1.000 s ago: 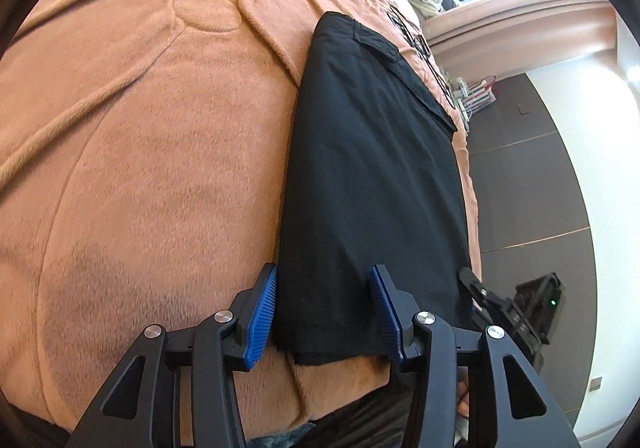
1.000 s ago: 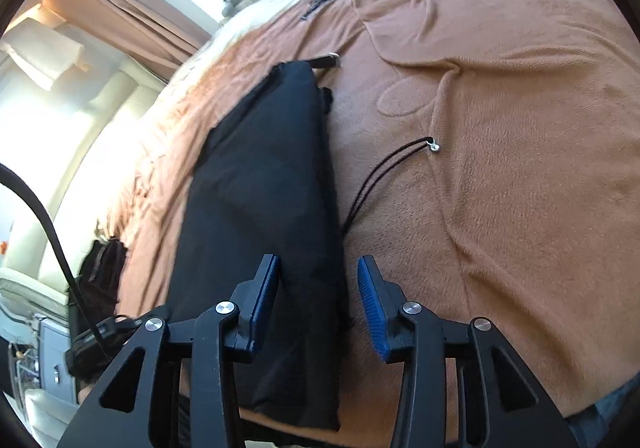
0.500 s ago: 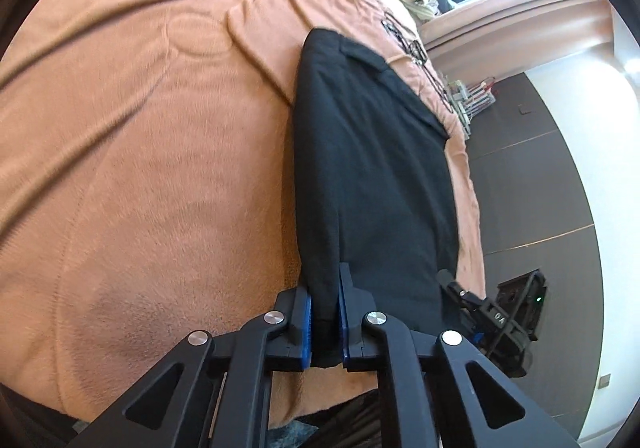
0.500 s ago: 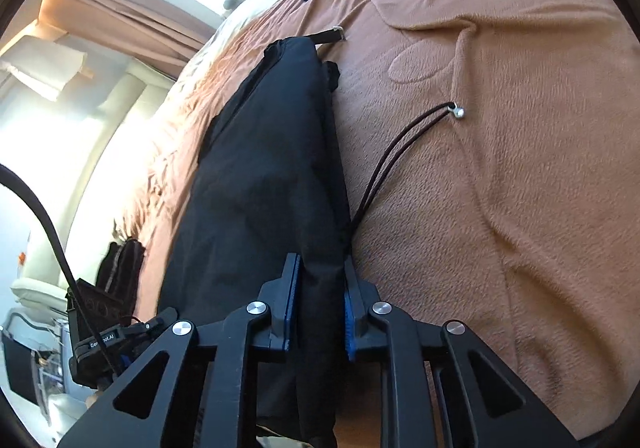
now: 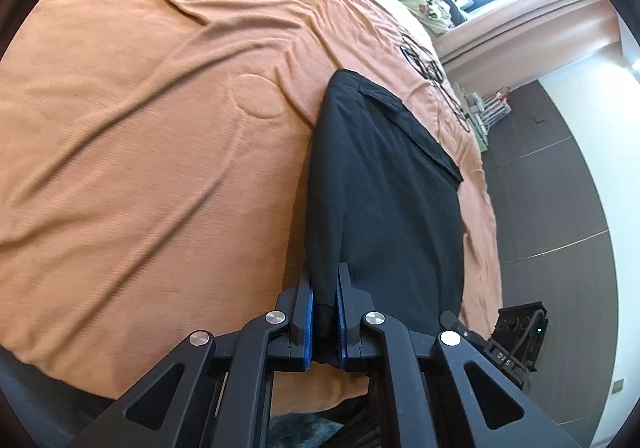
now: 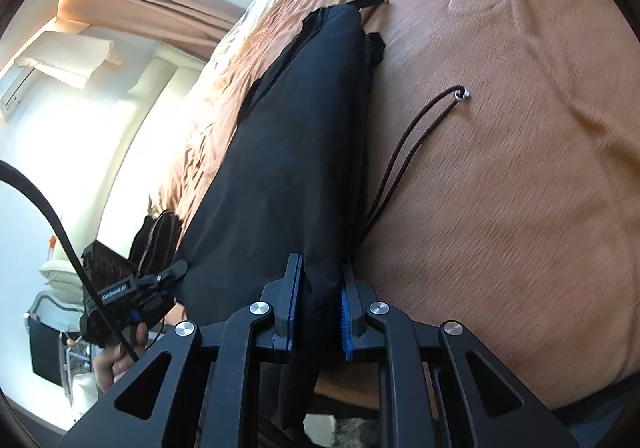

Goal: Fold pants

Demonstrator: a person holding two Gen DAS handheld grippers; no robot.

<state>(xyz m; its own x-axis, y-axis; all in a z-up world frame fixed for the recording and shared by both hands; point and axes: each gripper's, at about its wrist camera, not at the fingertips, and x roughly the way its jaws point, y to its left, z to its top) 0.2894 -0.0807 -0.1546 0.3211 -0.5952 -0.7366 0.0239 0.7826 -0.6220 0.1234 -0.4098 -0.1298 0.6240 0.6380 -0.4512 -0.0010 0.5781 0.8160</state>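
So the black pants [image 5: 384, 184] are lying on the bed, on top of an orange-brown fuzzy blanket [image 5: 140, 152], already folded lengthwise into one long narrow strip that runs from the near edge of the bed up toward the far end by the window. The fabric is matte and plain black, pretty smooth across the flat part, with a pocket flap or waistband bit showing as a raised edge at the far end. In the right wrist view the same strip looks thicker and kind of puffy along its right side, and a thin dark drawstring [image 6: 404, 152] with a little metal tip trails out of it onto the blanket, just beside the pants. The left gripper [image 5: 325, 312] has its blue pads pinched nearly together on the near end of the strip along its left edge, and the cloth is bunched into a ridge that rises into the jaws. The right gripper [image 6: 318, 312] is clamped on the other near corner, with a fatter wad of fabric squeezed between its pads, so it sits a bit wider than the left one. Both ends are right at the near edge of the bed, and some of the cloth hangs down below the right jaws. In the right view you can also spot the person's hand [image 6: 116, 356] holding the other tool off to the left side of the bed.
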